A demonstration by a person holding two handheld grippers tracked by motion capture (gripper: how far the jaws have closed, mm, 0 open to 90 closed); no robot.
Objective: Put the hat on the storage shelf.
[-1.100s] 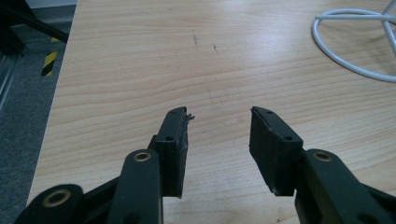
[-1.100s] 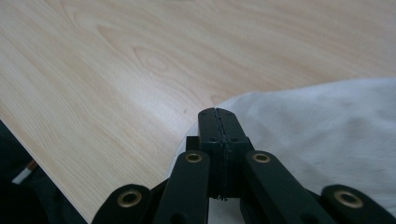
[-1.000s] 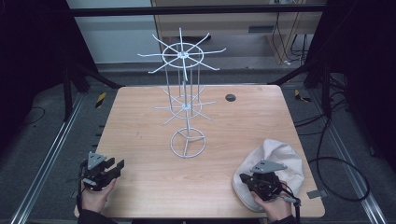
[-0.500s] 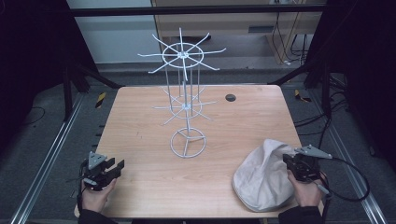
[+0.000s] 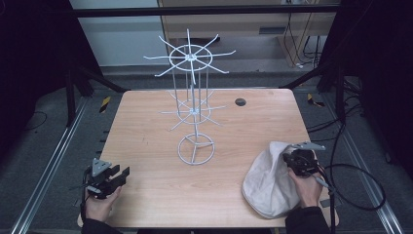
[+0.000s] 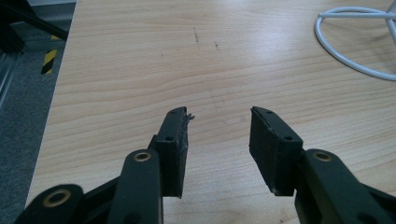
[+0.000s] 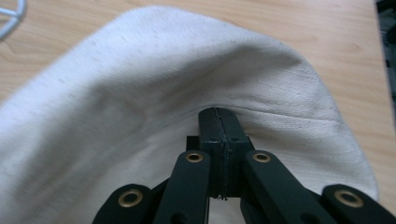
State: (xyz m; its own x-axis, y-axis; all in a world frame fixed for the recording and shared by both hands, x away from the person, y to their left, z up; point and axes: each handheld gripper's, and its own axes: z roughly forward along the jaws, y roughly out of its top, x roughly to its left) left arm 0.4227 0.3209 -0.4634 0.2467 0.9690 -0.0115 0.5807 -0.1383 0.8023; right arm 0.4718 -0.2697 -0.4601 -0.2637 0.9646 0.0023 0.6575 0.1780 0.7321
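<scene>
Left gripper [image 5: 119, 174]: jaws spread apart, nothing between them, over bare wood-grain table [image 6: 140, 60]. Its own view shows ribbed black pads [image 6: 268, 140] and, ahead to the right, the white wire stand's [image 5: 195, 114] ring base. Right gripper [image 7: 218, 122]: jaws pressed together, off-white woven cloth [image 7: 154, 84] directly ahead; whether fabric is pinched cannot be told. No legible markings.

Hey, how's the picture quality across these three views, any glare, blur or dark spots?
High view: the surroundings fall into deep shadow and the light wooden table is evenly lit. Left gripper view: soft glare streaks the wood near the white wire stand's ring base, and the left gripper looks sharp. Right gripper view: the cream fabric cap looks slightly soft.
</scene>
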